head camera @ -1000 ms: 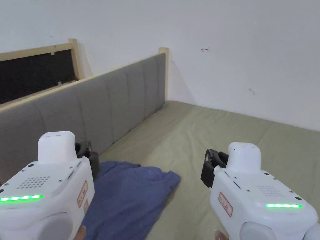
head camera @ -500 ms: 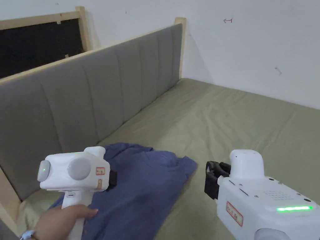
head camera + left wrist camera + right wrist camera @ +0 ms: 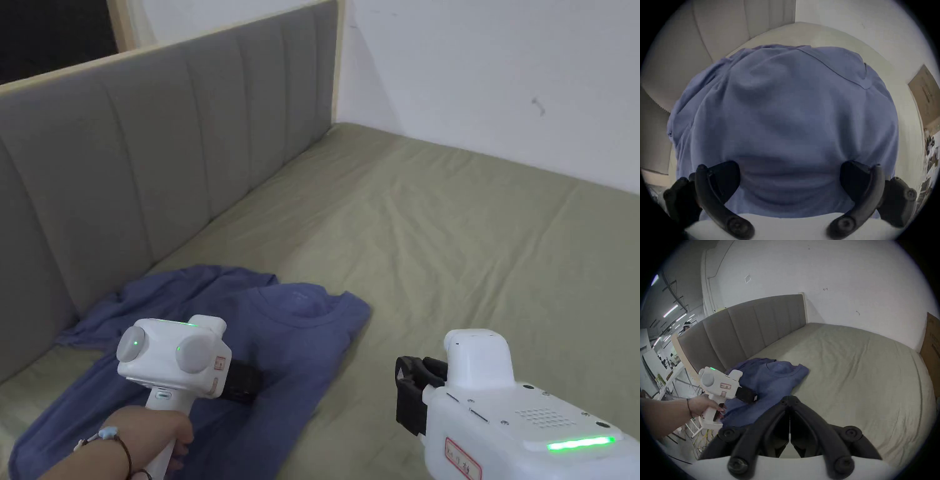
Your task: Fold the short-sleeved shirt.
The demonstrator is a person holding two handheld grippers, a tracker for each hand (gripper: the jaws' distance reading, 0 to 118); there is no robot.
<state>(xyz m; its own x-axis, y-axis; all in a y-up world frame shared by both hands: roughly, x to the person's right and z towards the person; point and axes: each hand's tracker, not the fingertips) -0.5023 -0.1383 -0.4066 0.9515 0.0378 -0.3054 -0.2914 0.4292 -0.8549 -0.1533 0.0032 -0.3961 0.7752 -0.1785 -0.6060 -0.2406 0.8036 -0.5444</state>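
Note:
A blue short-sleeved shirt [image 3: 275,337] lies rumpled on the olive bed sheet [image 3: 450,237], close to the grey headboard. My left gripper [image 3: 250,382] hovers just over the shirt's middle. In the left gripper view the left gripper [image 3: 789,173] has its jaws wide apart, with the shirt [image 3: 786,105] spread below and no cloth between them. My right gripper [image 3: 409,390] is off to the right of the shirt, above bare sheet. The right gripper view shows the right gripper [image 3: 788,400] with jaws pressed together and nothing held, and the shirt [image 3: 769,379] to its left.
A padded grey headboard [image 3: 156,144] runs along the left side of the bed and a white wall [image 3: 500,69] stands behind it. A cardboard box [image 3: 932,344] leans at the bed's far right end. Wide open sheet lies right of the shirt.
The camera has tipped down. The left gripper turned sideways and dropped from beside the shirt's edge to over its middle. The right gripper has barely moved.

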